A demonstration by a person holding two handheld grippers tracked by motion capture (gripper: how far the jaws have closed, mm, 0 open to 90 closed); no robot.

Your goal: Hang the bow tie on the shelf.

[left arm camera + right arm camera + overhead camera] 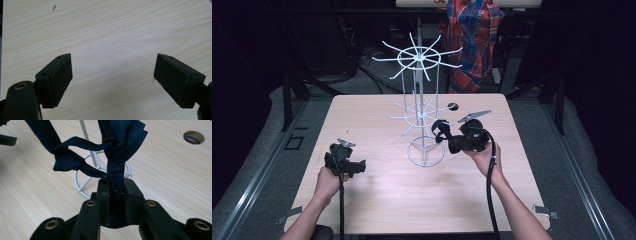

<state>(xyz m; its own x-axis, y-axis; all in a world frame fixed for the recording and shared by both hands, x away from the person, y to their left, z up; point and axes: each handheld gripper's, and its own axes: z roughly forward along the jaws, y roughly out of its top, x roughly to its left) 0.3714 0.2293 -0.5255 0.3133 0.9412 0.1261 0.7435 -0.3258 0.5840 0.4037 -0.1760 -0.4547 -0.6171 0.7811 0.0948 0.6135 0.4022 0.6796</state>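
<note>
left gripper (112, 75): fingers apart | right gripper (116, 192): fingers clamped together

No legible text, label, brand, number or sign appears in any of the three views. The worktop (377, 190) carries plain wood grain without markings. The white wire rack (421, 100) bears no tag or lettering. The dark blue cloth (117, 152) shows no printed or woven mark. The plaid fabric (474, 30) beyond the far edge has a chequered pattern only, with no writing on it that can be read.
</note>
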